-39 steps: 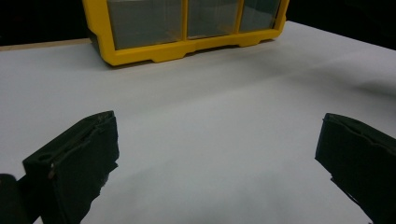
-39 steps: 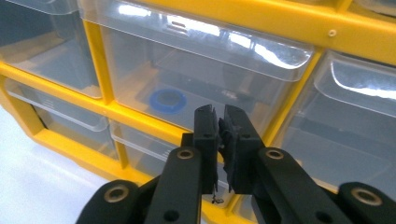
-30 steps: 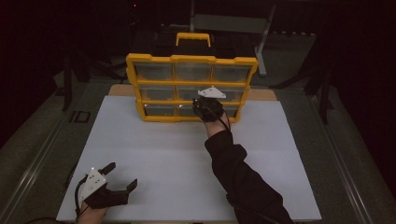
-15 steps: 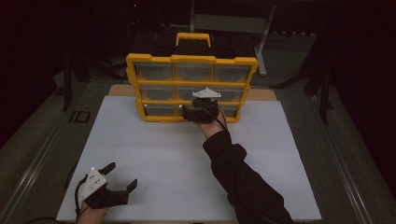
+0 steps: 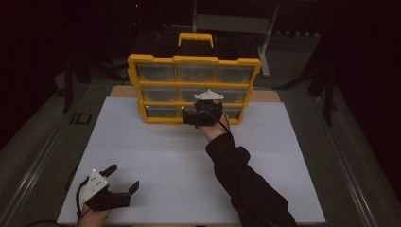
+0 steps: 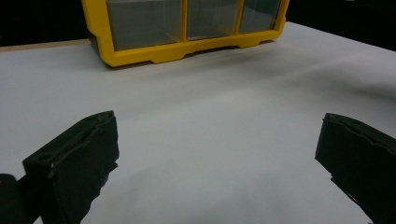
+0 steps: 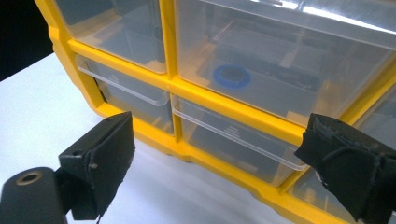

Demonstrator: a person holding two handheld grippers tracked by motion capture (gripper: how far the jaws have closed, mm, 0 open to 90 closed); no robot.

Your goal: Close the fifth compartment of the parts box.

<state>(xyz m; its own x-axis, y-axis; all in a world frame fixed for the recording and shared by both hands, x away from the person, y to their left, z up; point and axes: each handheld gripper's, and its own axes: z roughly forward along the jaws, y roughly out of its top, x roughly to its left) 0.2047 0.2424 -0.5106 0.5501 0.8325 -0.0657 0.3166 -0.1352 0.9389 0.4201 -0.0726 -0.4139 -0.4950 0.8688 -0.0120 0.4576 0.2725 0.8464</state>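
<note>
A yellow drawer cabinet (image 5: 194, 60) with three rows of clear drawers stands at the back of the white table (image 5: 156, 151). My right gripper (image 5: 189, 117) is held open just in front of its bottom row, touching nothing. In the right gripper view the open jaws of this gripper (image 7: 224, 161) frame the bottom middle drawer (image 7: 233, 140). A blue ring (image 7: 232, 76) lies in the clear drawer above it. My left gripper (image 5: 124, 178) rests open near the table's front left corner, far from the cabinet (image 6: 187, 28), and this gripper (image 6: 215, 158) has nothing between its jaws.
A black-sleeved forearm (image 5: 241, 179) crosses the table's right half up to the cabinet. A metal frame (image 5: 265, 42) stands behind the cabinet. Dark floor surrounds the table, and a rail (image 5: 350, 161) runs along its right side.
My right gripper has shifted a little left and down along the cabinet front, toward the bottom middle drawer. The left gripper has stayed put.
</note>
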